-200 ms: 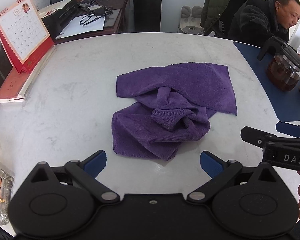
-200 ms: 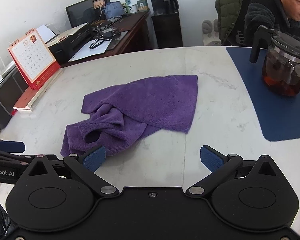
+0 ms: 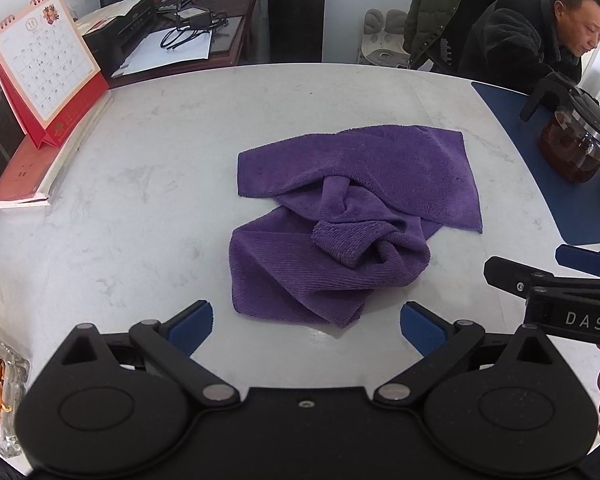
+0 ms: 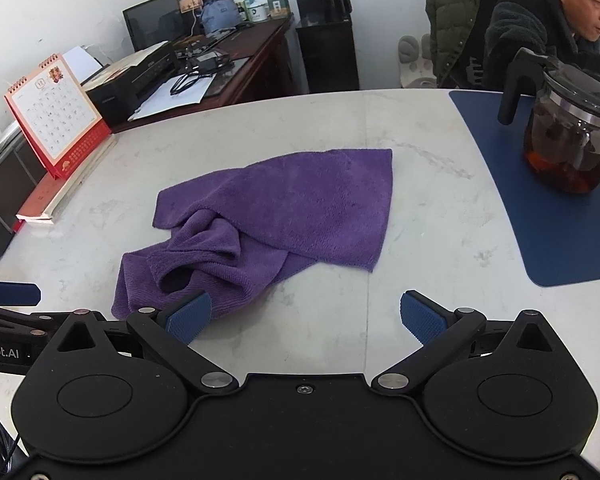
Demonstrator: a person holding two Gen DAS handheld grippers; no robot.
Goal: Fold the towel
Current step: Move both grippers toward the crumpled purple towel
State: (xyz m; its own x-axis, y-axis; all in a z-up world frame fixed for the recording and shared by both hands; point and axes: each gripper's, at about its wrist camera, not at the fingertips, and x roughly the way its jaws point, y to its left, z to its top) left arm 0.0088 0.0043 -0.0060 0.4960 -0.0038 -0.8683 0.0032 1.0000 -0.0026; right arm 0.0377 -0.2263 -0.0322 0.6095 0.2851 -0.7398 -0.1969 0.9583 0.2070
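Your purple towel (image 3: 340, 220) lay crumpled at the centre of the frame on the white desk (image 3: 140, 200), its far half spread flat and its near half bunched into a twisted knot. Since the frames a moment earlier almost nothing had shifted: the towel kept the same shape, and both tools held nearly the same place. Your left hand-held gripper (image 3: 305, 322) sat with its blue pads spread wide, just short of the towel's near edge. Your right hand-held gripper (image 4: 305, 316) was equally spread, its left pad apparently over the near corner, though contact was hard to judge. No fold was squared up.
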